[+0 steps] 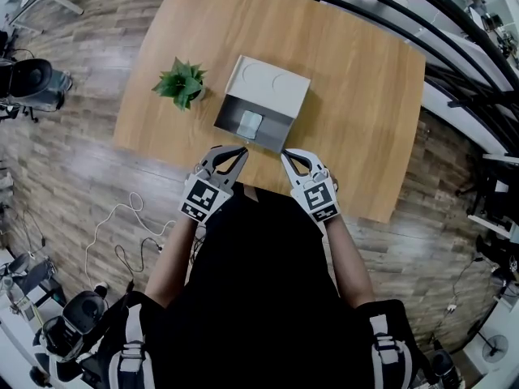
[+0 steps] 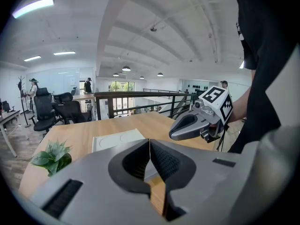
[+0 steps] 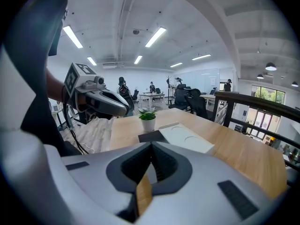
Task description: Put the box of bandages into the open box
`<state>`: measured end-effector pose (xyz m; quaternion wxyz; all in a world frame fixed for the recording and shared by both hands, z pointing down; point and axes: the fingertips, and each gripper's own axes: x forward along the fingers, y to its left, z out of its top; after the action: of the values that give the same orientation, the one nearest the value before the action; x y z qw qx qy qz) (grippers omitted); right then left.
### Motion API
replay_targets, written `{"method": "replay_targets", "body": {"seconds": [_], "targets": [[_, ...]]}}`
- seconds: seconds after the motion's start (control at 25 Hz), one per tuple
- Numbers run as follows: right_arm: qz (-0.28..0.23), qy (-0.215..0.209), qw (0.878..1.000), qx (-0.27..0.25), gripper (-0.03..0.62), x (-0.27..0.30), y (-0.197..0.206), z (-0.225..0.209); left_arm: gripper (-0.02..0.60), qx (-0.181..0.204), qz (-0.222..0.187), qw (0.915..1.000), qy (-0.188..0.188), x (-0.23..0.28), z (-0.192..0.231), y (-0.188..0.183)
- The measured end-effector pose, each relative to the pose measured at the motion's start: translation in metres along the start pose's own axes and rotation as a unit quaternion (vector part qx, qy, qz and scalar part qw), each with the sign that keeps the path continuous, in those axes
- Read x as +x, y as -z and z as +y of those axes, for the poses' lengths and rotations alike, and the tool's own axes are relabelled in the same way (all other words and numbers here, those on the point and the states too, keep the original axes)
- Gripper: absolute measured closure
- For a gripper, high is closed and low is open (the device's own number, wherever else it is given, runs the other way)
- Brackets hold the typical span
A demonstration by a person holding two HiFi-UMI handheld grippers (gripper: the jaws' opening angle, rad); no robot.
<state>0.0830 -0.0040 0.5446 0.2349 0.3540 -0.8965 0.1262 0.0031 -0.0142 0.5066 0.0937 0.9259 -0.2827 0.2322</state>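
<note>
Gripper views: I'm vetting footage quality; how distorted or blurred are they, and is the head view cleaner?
Left gripper view: fisheye, black corners, glaring ceiling light. Right gripper view: same bending, railing bows. Head view: table edges bow, open box sharp.

Before me: one light wooden table (image 1: 357, 96) on grey-brown plank floor (image 1: 73, 160). Around me: black railing (image 2: 136, 94), black office chairs (image 2: 44, 109), white ceiling (image 2: 164, 41) with strip lights (image 3: 154, 36), bright windows (image 2: 119, 86) at the far end.
</note>
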Motion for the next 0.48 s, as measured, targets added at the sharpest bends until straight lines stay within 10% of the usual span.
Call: {"method": "replay_targets", "body": {"seconds": [0.48], "targets": [[-0.011, -0.014, 1.000, -0.007, 0.569, -0.009, -0.002, 0.004, 0.555, -0.001, -0.001, 0.9999, -0.014, -0.004, -0.013, 0.000]]}}
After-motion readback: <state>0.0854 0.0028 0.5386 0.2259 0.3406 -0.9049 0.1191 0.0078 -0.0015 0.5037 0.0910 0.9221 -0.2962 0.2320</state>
